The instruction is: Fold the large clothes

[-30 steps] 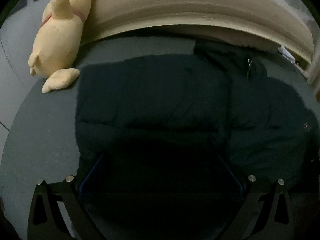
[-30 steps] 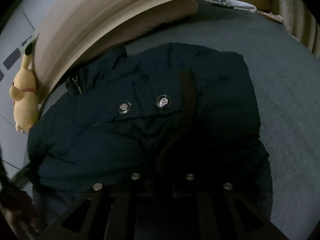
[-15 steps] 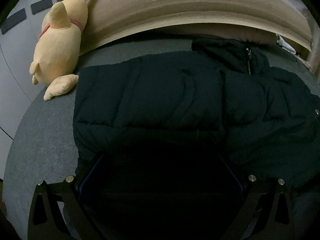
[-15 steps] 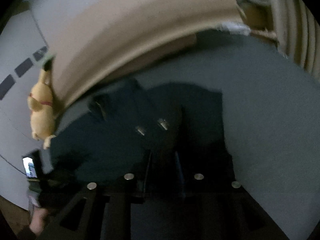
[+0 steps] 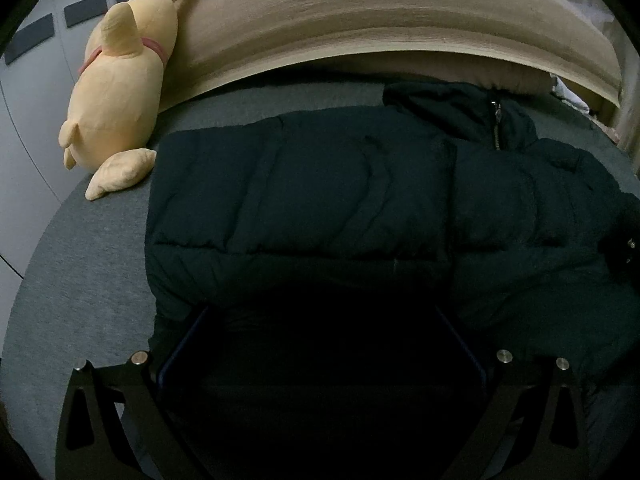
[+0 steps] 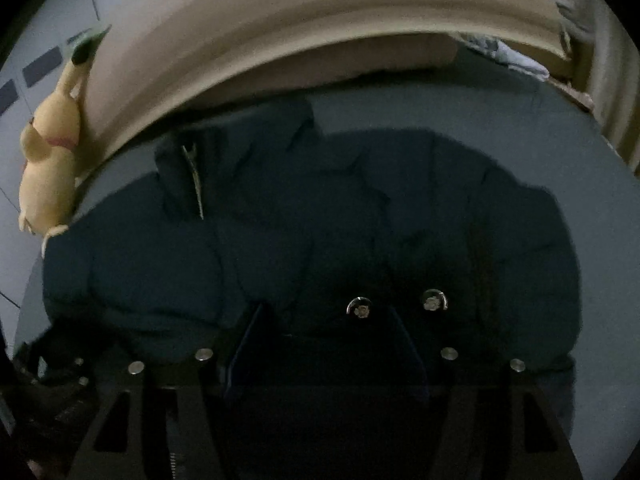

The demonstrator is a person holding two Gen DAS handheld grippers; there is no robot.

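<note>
Left wrist view: a dark padded jacket [image 5: 304, 196] lies spread on a grey bed cover [image 5: 80, 280], taking up most of the middle of the picture. Bare cover shows to the left of the jacket and in a narrow strip beyond it, up to the tan headboard [image 5: 360, 12] that runs across the top. A yellow plush toy [image 5: 116, 92] leans against the headboard's left end, one foot just beside the jacket's upper left corner. The jacket's collar and zip pull [image 5: 496, 112] point toward the headboard at upper right. The left gripper [image 5: 320, 320] stands wide apart, its two fingers [image 5: 180, 340] well to either side, and the jacket's near hem fills the space between them; it is too dark there to see whether the pads press the cloth. The jacket's left edge is a straight folded line, its right part runs out of the picture.

Right wrist view: the picture is slightly blurred. The jacket [image 6: 400, 208] fills the centre, with open grey cover [image 6: 560, 120] to the right and beyond it up to the headboard [image 6: 280, 32]. Crumpled pale cloth [image 6: 516, 56] lies at the far right corner. The plush toy [image 6: 48, 160] shows at the left edge. The right gripper [image 6: 326, 312] has just been opening; its fingers [image 6: 248, 336] now stand partly apart with jacket cloth and a metal snap [image 6: 360, 307] lying between them, a second snap [image 6: 434, 300] just outside. No pinch on the cloth shows. The other gripper's dark frame [image 6: 52, 368] sits at the lower left, at the jacket's near left edge.
</note>
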